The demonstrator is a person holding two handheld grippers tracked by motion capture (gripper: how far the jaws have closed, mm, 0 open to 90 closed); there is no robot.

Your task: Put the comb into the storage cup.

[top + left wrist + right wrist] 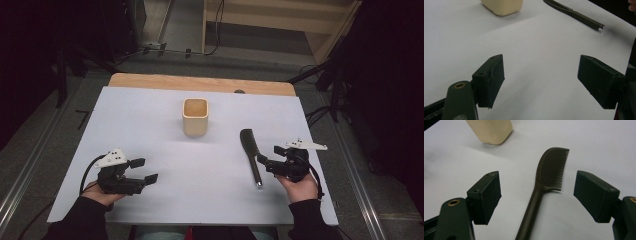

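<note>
High view: white bench (150, 125), tan square cup (195, 116) standing upright near centre-far. Dark comb (251, 154) lies flat to the right of the cup, well apart from it, toothed head toward the far side, handle toward the person. Right hand-held gripper (266, 155) sits just beside the comb's handle, jaws spread, nothing in them. Left hand-held gripper (144, 170) is at the near left, well apart from both things, jaws spread and empty too.

Left gripper view: both black pads wide apart over bare bench. Cup base (502, 6) at the top edge, comb handle (576, 14) running off to the top right, its metal-tipped end pointing right. Nothing between the jaws.

Right gripper view: comb (541, 187) lies between the two parted jaws, not touched by either. Toothed head (554, 166) is farther out, the fine teeth facing the right jaw; the round handle runs back toward the camera. Cup (490, 131) is top left.

Handling, my read: comb looks like light, stiff plastic, smooth and rounded on the handle, so it may roll or slip under the pads. The teeth are thin and likely to bend or snag; don't clamp there. Best hold is across the handle just below the head, where it's thickest. It lies flat on the bench, so the pads need to come down low on both sides.
</note>
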